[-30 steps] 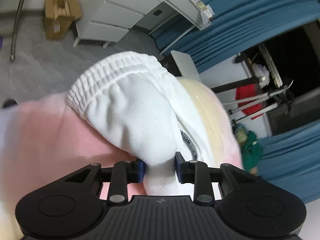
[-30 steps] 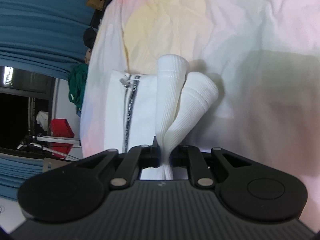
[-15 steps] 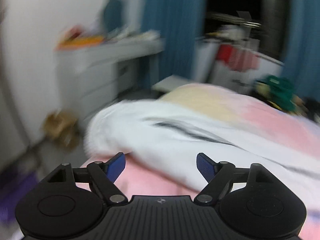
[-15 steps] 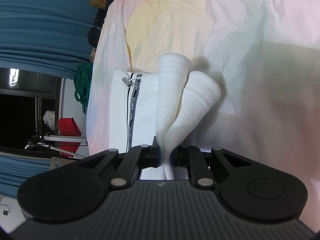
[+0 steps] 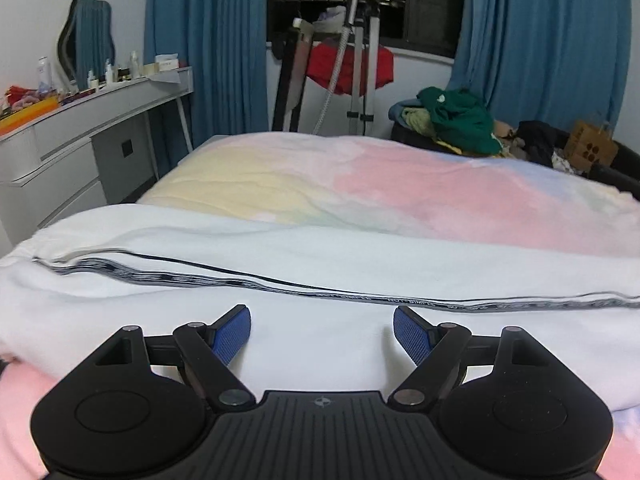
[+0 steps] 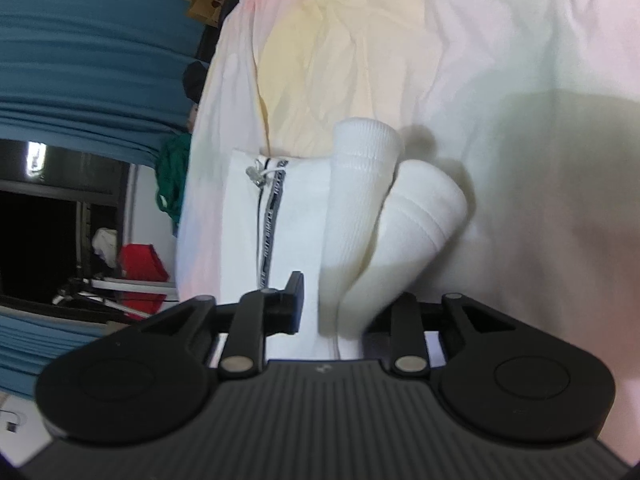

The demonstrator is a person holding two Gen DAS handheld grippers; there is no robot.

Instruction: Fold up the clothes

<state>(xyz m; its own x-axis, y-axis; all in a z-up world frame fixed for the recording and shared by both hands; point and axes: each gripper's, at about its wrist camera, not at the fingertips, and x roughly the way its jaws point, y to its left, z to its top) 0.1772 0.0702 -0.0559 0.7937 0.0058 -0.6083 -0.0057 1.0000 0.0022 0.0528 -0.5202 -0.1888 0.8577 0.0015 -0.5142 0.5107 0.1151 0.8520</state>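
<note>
Blue curtains (image 5: 208, 40) and a dark window are seen behind a bed (image 5: 420, 184) spread with a pastel sheet, on which white trousers (image 5: 280, 280) with a black side stripe are laid lengthwise along the near edge. One fold appears already made: in the right wrist view the garment is seen doubled on the bed, its two ribbed cuffs (image 6: 360, 184) stacked over the waistband end, where a drawstring (image 6: 258, 174) shows. The left hand-held gripper (image 5: 322, 330) is held wide above the near edge of the trousers, nothing between its blue pads (image 5: 230, 336). The right hand-held gripper (image 6: 332, 312) is being opened, the cuff end of the cloth lying between its jaws, a gap showing beside the left one, so the cloth looks released rather than pinched. Judged from this, the lengthwise fold is done and the legs have been brought over; a further fold to a compact bundle, and any smoothing, seems left. A heap of other clothes (image 5: 460, 120) beyond the bed's far side is untouched.
</note>
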